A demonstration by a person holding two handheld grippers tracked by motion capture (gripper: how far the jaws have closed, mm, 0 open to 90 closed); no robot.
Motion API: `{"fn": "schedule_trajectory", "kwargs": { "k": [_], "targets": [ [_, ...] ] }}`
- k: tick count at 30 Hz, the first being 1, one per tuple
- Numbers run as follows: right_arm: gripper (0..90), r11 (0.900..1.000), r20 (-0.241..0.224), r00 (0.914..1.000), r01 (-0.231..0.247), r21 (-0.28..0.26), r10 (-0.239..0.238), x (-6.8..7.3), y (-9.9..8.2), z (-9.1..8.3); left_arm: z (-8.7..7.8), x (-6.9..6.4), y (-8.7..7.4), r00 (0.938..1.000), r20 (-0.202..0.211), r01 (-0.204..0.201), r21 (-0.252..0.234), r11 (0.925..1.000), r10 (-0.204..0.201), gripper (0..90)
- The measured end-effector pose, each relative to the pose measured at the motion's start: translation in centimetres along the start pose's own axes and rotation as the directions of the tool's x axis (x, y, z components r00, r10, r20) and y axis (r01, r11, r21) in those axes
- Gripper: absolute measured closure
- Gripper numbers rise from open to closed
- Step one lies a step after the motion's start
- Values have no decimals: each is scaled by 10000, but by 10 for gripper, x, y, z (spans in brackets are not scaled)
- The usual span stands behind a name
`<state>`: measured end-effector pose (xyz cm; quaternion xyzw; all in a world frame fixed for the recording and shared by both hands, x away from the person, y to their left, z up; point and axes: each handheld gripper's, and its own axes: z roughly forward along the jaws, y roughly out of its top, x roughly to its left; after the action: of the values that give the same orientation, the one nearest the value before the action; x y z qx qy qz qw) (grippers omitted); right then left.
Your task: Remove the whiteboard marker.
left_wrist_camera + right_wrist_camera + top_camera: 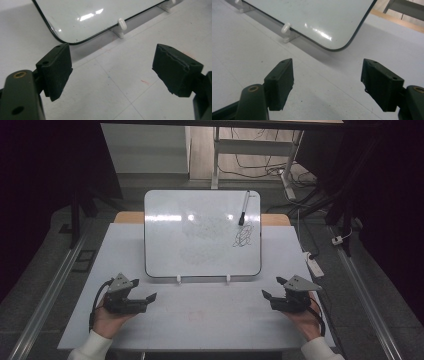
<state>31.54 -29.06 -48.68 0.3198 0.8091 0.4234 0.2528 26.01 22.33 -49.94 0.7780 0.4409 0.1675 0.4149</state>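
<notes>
A whiteboard point(200, 235) leans on two white clips point(178, 279) at the middle of the white table point(200, 320). A black marker point(244, 207) lies at its upper right, above a black scribble point(243, 236). My left gripper point(143, 290) rests near the board's lower left corner, open with nothing between its jaws. My right gripper point(273, 287) sits off the lower right corner, also open with nothing between its jaws. In the left gripper view the left gripper point(112, 67) faces the whiteboard's point(87, 15) rounded corner and a clip point(121, 23). In the right gripper view the right gripper point(328, 75) faces the whiteboard's point(317, 15) other corner and a clip point(286, 27).
A white power strip point(314, 265) and cables lie on the floor to the right of the table. A desk frame point(250, 147) stands behind. Metal rails point(55, 285) run along both sides. Bare table surface stretches between the two grippers.
</notes>
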Motion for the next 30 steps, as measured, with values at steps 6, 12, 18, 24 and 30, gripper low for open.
{"fn": "schedule_trajectory", "kwargs": {
  "k": [6, 12, 18, 24, 30],
  "targets": [
    [288, 9993, -159, 9995, -276, -238, 273, -4, 0, -3, 3, 0, -1, 10000, 67, -17, 81, 10000, 16, 170],
    [298, 9996, -129, 9996, -249, -148, 247, -2, 1, -2, 2, 1, 0, 10000, -17, -60, -34, 10000, 60, 169],
    [325, 9997, 152, 9996, -244, -91, 245, 2, 21, 3, 3, 3, 6, 9997, -42, -225, -99, 9997, 224, 167],
    [332, 9958, 620, 9953, -715, -569, 751, -4, 76, 16, 2, 2, 3, 9987, -82, -497, -107, 9987, 496, 166],
    [348, 9914, 1197, 9864, -1032, -805, 1124, -19, 141, 41, 3, 0, 2, 9974, -67, -721, -35, 9974, 721, 166]
  ]
}}
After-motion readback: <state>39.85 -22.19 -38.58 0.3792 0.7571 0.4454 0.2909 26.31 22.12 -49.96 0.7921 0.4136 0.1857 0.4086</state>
